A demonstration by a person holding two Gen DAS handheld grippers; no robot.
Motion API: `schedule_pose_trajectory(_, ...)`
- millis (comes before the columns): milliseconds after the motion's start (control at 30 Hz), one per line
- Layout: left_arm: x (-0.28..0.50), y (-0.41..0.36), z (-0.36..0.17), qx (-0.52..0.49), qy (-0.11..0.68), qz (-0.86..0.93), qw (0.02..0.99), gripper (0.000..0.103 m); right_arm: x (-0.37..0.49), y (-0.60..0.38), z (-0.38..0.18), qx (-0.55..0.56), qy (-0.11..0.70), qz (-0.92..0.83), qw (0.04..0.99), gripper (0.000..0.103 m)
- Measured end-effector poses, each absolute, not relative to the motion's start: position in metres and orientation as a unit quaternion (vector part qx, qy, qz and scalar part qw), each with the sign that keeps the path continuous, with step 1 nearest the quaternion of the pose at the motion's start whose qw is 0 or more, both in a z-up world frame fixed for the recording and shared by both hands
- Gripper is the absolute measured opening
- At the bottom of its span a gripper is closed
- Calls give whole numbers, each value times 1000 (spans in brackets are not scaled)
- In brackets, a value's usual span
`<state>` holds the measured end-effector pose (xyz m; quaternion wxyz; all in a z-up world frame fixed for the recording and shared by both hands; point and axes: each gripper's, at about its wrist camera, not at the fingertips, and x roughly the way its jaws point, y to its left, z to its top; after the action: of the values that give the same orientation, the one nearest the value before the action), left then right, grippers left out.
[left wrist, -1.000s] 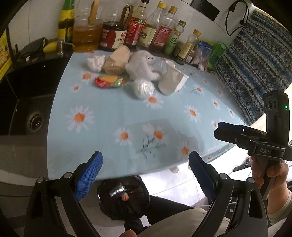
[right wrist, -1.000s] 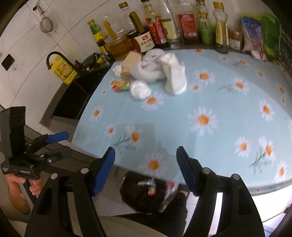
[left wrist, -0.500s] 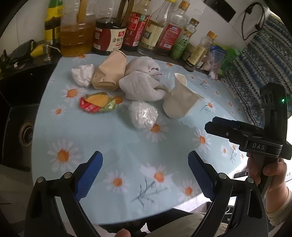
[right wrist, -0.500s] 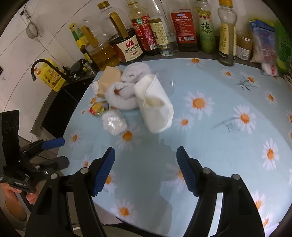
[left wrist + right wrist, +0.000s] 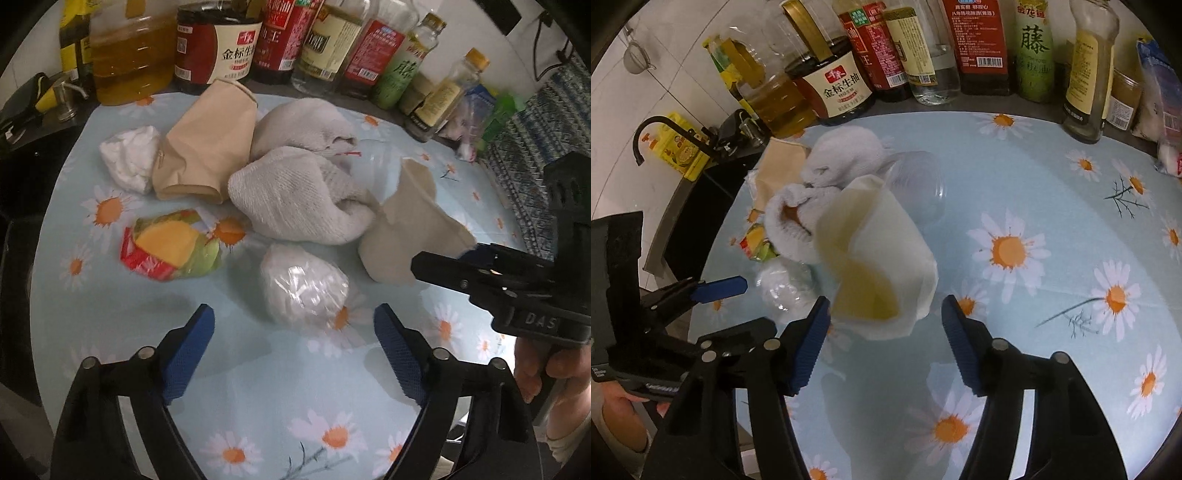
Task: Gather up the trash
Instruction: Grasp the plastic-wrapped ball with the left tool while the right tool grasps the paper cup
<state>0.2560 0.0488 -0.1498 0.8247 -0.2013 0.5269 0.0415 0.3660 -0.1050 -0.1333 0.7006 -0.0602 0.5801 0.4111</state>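
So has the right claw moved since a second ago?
Yes. The right claw has advanced over the daisy tablecloth toward the bottles; the crumpled white paper, earlier far ahead, now sits just in front of its open jaws.

Pretty clearly a home kitchen: soy sauce (image 5: 837, 86), cooking oil (image 5: 131, 51) and other condiment bottles lined up against a tiled wall (image 5: 665, 48), black sink faucet (image 5: 661, 127), daisy-print tablecloth (image 5: 1052, 206) on the counter.

Dim, cool indoor light – soft shadows fall under the trash on the flowered surface (image 5: 110, 302). Fisheye bending curves the bottles (image 5: 979, 44); corners go black, slight blur.
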Motion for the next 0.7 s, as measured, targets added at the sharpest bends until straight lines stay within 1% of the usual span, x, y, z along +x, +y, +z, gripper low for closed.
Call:
schedule_pose_trajectory(67, 262, 49, -154, -200, 532, 42, 822, 78, 370, -105, -138, -54, 587, 414, 694, 54)
schedule_pose_trajectory(167, 270, 48, -159, -191, 539, 41, 820, 71, 372, -105, -142, -50, 590, 419, 689, 45)
schedule_pose_trajectory(200, 272, 47, -159, -190, 540, 40, 819, 67, 372, -106, -141, -49, 588, 420, 689, 44)
schedule_pose_trajectory(267, 276, 46, -160, -183, 542, 39, 819, 64, 372, -108, -140, -48, 585, 421, 691, 43)
schedule_pose_trajectory(367, 281, 44, -161, -179, 544, 39, 819, 53, 371, -109, -139, -46, 583, 424, 692, 41)
schedule_pose_trajectory(467, 281, 43, -160, -170, 544, 41, 821, 51, 370, -112, -137, -42, 582, 426, 692, 40)
schedule_pose_trajectory(567, 281, 42, -159, -167, 544, 39, 822, 49, 368, -115, -134, -42, 578, 426, 695, 35)
schedule_pose_trajectory(700, 277, 39, -155, -163, 541, 36, 825, 48, 365, -119, -130, -39, 573, 425, 700, 35)
